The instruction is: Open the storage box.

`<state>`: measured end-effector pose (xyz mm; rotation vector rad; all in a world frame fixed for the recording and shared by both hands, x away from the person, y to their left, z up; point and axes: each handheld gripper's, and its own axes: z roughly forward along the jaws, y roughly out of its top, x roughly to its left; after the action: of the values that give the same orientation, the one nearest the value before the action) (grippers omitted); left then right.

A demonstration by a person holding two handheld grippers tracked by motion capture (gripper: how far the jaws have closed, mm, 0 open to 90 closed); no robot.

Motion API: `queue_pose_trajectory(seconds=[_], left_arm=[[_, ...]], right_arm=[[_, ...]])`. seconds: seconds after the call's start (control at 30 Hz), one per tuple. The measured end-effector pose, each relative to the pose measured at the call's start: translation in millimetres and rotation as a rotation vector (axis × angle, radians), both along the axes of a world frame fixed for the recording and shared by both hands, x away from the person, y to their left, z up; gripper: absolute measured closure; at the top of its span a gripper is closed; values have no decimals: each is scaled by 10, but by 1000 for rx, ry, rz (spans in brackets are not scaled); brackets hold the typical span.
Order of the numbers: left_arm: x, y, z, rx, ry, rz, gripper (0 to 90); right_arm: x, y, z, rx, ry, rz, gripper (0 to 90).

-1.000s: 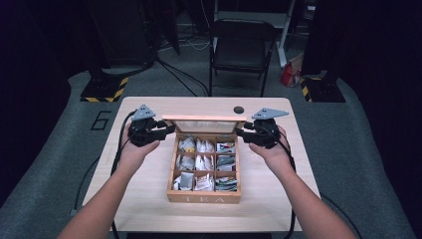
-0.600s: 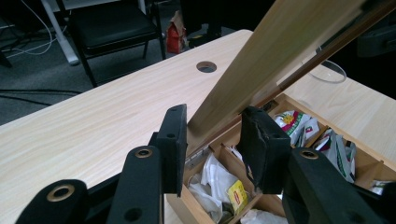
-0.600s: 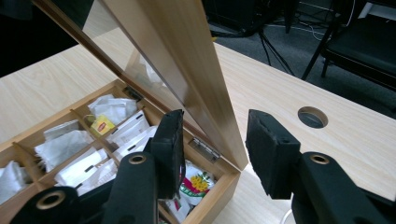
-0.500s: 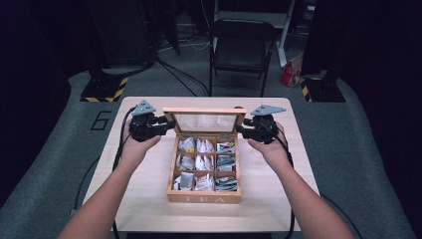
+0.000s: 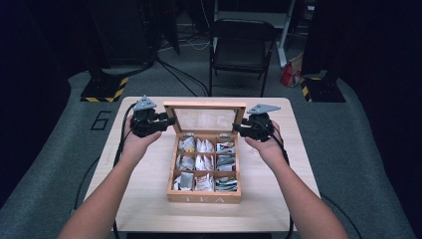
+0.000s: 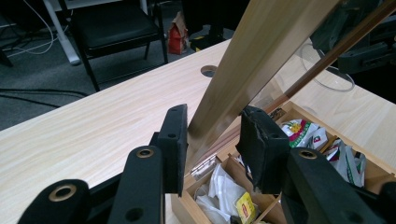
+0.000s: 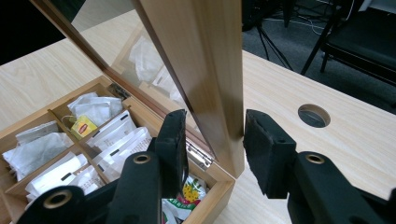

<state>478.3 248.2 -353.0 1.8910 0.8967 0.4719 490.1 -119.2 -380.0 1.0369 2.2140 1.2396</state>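
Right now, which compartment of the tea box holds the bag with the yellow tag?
The back-left compartment, just under the raised lid beside the left gripper. Its yellow tag is unique; others show white or green-and-red packets.

The glass-paned lid [image 5: 205, 118] of the wooden tea box [image 5: 204, 191] is swinging up — a second ago it was leaning far back and showing as a thin strip, and now it is standing nearly upright with its pane facing the high view. The left gripper [image 5: 166, 121] and the right gripper [image 5: 237, 129] are travelling with it, one on each side edge, both sitting a little nearer the person than before. In the right gripper view the right gripper's jaws are closing slightly around the lid's side frame [image 7: 205, 70] — the wood sits between them.
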Motion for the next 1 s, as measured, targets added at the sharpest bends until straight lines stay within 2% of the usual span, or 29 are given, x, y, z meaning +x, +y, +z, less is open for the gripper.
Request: queue_pose_trajectory(seconds=[0.33,0.63,0.77,0.9,1.0], left_arm=[[54,11,-12,-23,-3,4,627],[92,21,-32,-36,-5,2,619],[137,25,-98,-32,16,-8,608],[171,17,-172,-36,22,-1,606],[200,8,-235,-22,21,3,586]], right_arm=[[89,2,-76,1,24,-9,602],[133,-3,-93,14,21,-12,620],[146,-5,-92,22,29,-16,619],[153,-5,-92,23,27,-19,619],[154,-4,-93,29,33,-24,620]])
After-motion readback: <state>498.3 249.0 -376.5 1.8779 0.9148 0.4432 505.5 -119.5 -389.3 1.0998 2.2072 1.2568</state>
